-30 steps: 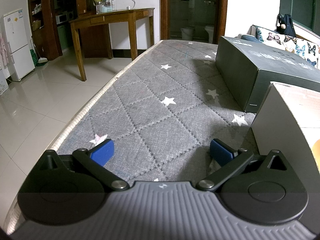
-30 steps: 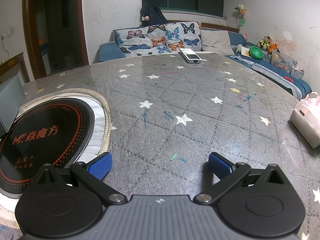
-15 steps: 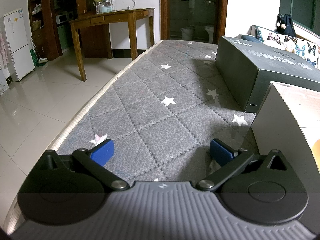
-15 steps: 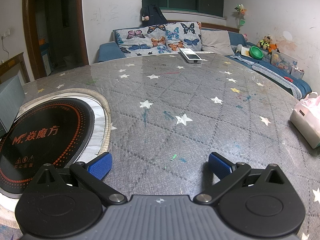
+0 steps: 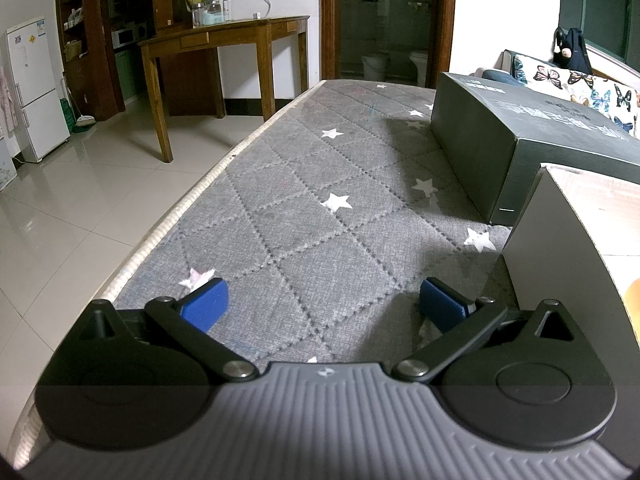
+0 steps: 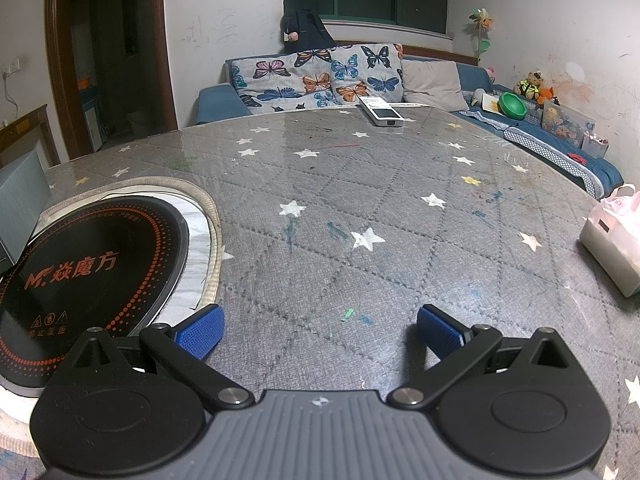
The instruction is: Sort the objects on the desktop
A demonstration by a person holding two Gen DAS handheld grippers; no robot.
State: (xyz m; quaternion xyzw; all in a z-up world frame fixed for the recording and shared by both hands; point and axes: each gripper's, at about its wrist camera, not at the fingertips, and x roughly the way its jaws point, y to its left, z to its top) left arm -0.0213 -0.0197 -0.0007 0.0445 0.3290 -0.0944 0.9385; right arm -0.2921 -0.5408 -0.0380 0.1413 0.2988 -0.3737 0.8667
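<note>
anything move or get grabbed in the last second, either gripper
Nothing visibly changed. The left gripper and the right gripper are both still open and empty over the star-patterned table cover, and the dark box, the induction cooker and the remote lie as before.

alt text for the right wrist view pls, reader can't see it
The right gripper, blue-padded jaws wide open and empty, sits low over a grey quilted star-print table cover. A round black induction cooktop is set into the table at left, a white remote control lies at the far edge, and a white tissue box sits at right.
</note>
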